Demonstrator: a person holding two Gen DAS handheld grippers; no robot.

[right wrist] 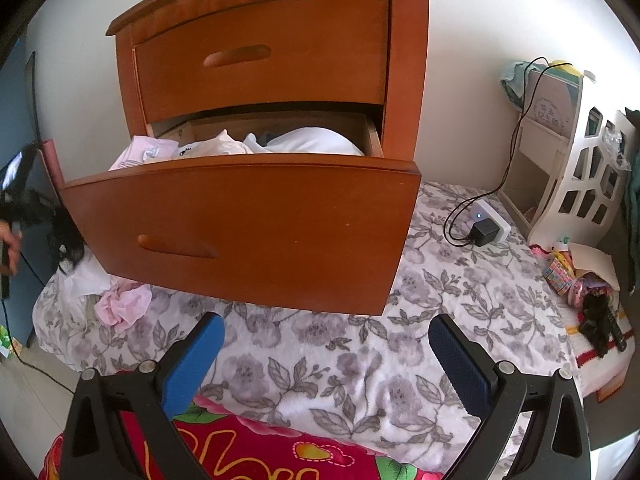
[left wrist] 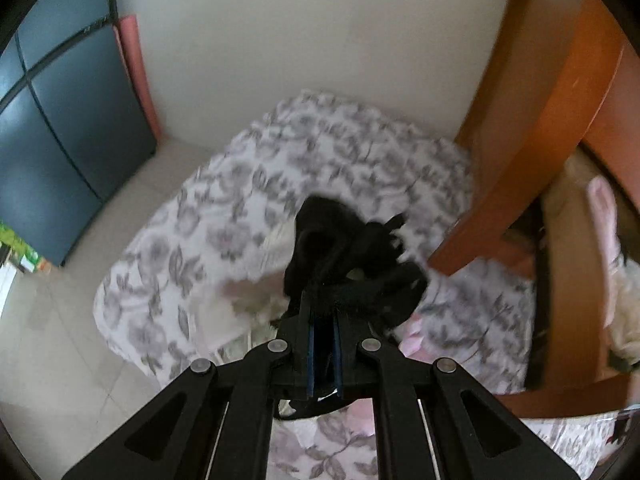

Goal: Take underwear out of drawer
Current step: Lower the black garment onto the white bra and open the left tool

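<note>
My left gripper (left wrist: 324,312) is shut on black underwear (left wrist: 352,248), which hangs bunched above the floral sheet (left wrist: 224,216) to the left of the wooden cabinet (left wrist: 532,128). In the right wrist view the same black underwear (right wrist: 66,240) shows at the far left, beside the open lower drawer (right wrist: 248,232). That drawer holds pink and white garments (right wrist: 256,142). My right gripper (right wrist: 326,364) stands open over the floral sheet (right wrist: 360,360) in front of the drawer, with nothing between its blue pads (right wrist: 192,364).
Pink and white clothes (right wrist: 120,300) lie on the sheet left of the drawer. A charger and cable (right wrist: 486,230) sit to the right, near a white shelf (right wrist: 576,176) and toys (right wrist: 580,280). A red blanket (right wrist: 248,448) lies near me. A dark blue panel (left wrist: 68,128) stands left.
</note>
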